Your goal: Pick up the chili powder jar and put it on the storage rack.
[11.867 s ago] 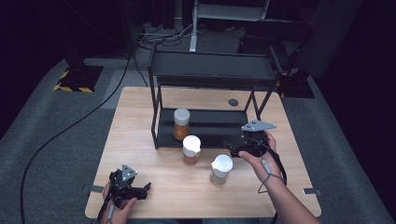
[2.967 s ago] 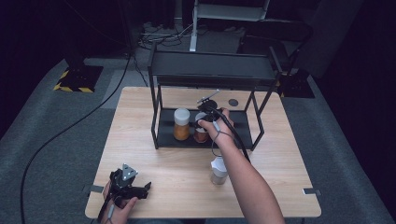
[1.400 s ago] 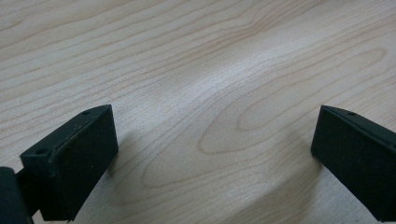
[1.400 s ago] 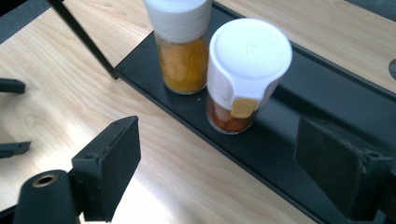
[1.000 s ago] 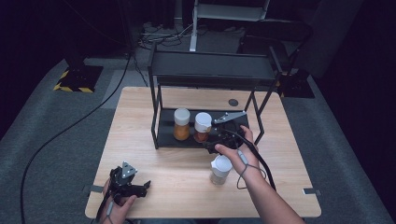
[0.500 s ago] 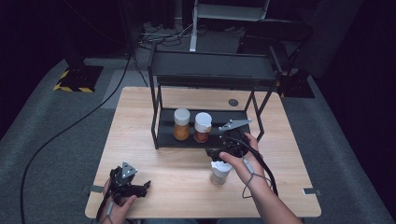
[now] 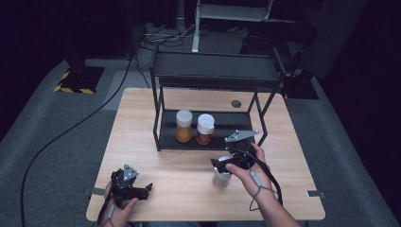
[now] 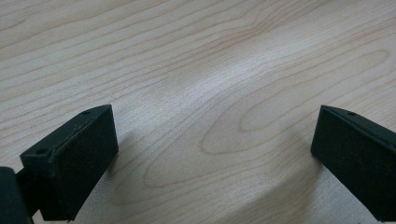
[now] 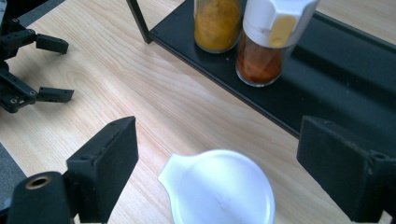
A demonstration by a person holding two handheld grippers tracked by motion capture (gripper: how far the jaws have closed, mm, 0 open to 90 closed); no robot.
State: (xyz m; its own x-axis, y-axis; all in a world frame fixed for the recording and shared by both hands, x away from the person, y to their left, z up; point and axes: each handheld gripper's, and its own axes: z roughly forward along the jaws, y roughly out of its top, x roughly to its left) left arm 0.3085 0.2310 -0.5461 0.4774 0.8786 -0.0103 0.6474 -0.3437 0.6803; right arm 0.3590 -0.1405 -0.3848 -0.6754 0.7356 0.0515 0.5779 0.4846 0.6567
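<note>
High view: right gripper [image 7: 222,166] directly above the white-capped jar [image 7: 221,177] standing upright on the table [image 7: 142,118]; left gripper [image 7: 142,189] rests well apart. Left gripper view: jaws spread, nothing between. Right gripper view: jaws spread, straddling the jar's white cap [image 9: 219,193] just below, no contact

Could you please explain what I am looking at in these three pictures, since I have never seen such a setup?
A person at a wooden table holds a two-jaw claw in each hand. The high view looks down from above; the other two pictures come from cameras riding on each claw. The left claw rests open on bare wood. The right claw hovers open above a white-lidded jar and holds nothing. On the lower shelf of a black rack stand a yellow spice jar and a red spice jar.
</note>
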